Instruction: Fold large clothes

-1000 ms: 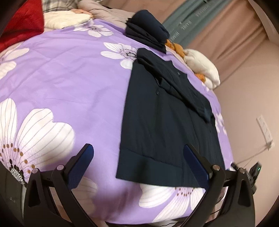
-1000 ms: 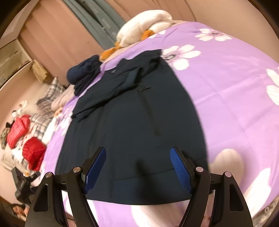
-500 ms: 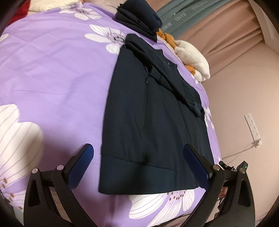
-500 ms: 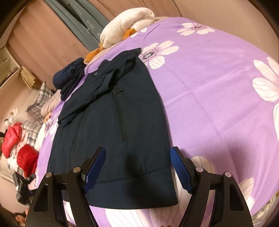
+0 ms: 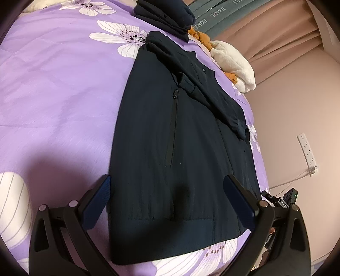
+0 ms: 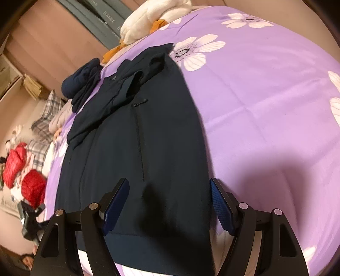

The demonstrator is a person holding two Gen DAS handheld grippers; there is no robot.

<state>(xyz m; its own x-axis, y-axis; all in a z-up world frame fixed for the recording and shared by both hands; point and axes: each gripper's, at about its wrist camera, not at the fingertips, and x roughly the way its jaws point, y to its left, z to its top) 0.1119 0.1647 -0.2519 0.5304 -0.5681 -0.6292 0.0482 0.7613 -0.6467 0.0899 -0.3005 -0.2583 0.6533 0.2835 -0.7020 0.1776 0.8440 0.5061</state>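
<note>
A dark navy zip jacket (image 5: 170, 135) lies flat on a purple flowered bedspread (image 5: 59, 89), its sides folded in and one sleeve laid slantwise across the chest. Its ribbed hem is nearest to me. My left gripper (image 5: 167, 191) hovers open over the hem end, blue pads wide apart with nothing between them. In the right wrist view the same jacket (image 6: 136, 148) fills the middle, and my right gripper (image 6: 170, 195) stands open above its hem and right edge, holding nothing.
A folded dark garment (image 5: 165, 14) lies past the collar, beside a white and orange plush (image 5: 231, 59). Red items and plaid cloth (image 6: 31, 144) pile up off the bed's side. A wall socket strip (image 5: 308, 152) and cable hang at the right; the other gripper's tip (image 5: 284, 199) shows there.
Both grippers have come closer and lower over the jacket's hem, so the jacket fills more of each view. Their shadows now fall on the cloth. Neither gripper's opening has changed.
</note>
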